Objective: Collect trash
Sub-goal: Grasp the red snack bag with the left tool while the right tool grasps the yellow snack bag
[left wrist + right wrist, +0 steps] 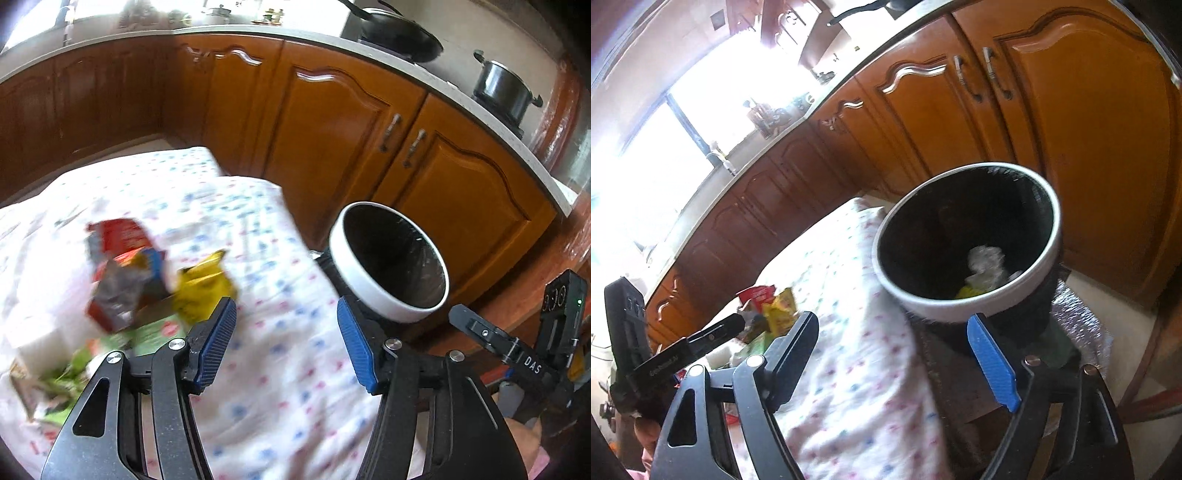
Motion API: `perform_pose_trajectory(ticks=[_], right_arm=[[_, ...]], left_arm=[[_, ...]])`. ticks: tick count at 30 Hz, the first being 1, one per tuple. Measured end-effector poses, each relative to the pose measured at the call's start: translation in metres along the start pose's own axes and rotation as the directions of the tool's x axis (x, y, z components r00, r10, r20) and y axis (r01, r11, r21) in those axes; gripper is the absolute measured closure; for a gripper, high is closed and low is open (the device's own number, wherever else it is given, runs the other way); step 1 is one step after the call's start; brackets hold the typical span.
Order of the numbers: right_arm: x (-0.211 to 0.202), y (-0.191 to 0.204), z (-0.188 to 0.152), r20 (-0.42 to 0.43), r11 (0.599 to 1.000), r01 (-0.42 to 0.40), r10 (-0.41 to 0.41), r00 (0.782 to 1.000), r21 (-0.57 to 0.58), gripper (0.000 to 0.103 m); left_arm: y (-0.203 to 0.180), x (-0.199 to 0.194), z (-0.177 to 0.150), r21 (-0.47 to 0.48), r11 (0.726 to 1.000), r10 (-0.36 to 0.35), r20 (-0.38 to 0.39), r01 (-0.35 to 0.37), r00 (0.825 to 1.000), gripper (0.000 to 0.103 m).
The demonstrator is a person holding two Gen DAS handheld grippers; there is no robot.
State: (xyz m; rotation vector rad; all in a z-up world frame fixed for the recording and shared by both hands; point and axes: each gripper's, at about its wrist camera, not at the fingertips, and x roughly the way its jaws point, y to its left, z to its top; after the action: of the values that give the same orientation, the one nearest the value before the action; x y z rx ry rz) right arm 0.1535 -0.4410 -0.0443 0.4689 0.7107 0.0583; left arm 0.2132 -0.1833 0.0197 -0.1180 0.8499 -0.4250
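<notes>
A pile of trash lies on the cloth-covered table [258,369]: a red wrapper [118,240], a yellow wrapper [203,288] and green packets [155,336]. My left gripper [286,332] is open and empty, just right of the yellow wrapper. The white-rimmed black bin [369,288] stands off the table's right edge. In the right wrist view the bin [912,291] holds crumpled white paper [986,262] and a yellow scrap [969,291]. My right gripper [897,347] is open and empty, close in front of the bin. The pile shows small at the left [775,306].
Brown kitchen cabinets [332,129] run behind the table and bin. A wok [399,33] and a pot [502,88] sit on the counter above. The right gripper's body [535,354] shows at the right of the left wrist view. A silvery mat [1078,321] lies under the bin.
</notes>
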Motion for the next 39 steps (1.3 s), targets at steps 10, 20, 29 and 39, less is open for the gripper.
perform_pose_trajectory(ticks=[10, 20, 29, 39], right_arm=[[0.017, 0.051, -0.009, -0.035, 0.997, -0.059, 0.057, 0.998, -0.059, 0.017], [0.045, 0.098, -0.015, -0.073, 0.984, -0.119, 0.111, 0.991, -0.13, 0.017], [0.086, 0.12, -0.005, -0.122, 0.977, -0.164, 0.148, 0.981, -0.136, 0.02], [0.135, 0.133, -0.002, -0.196, 0.974, -0.162, 0.13, 0.972, -0.157, 0.04]], left_arm=[[0.06, -0.04, -0.02, -0.071, 0.997, 0.043, 0.024, -0.041, 0.999, 0.045], [0.098, -0.057, -0.011, -0.108, 0.991, 0.086, 0.041, -0.081, 0.995, 0.045], [0.131, -0.039, 0.02, -0.139, 0.981, 0.137, 0.004, -0.135, 0.991, 0.045], [0.137, 0.006, 0.054, -0.114, 0.981, 0.148, -0.061, -0.154, 0.987, 0.045]])
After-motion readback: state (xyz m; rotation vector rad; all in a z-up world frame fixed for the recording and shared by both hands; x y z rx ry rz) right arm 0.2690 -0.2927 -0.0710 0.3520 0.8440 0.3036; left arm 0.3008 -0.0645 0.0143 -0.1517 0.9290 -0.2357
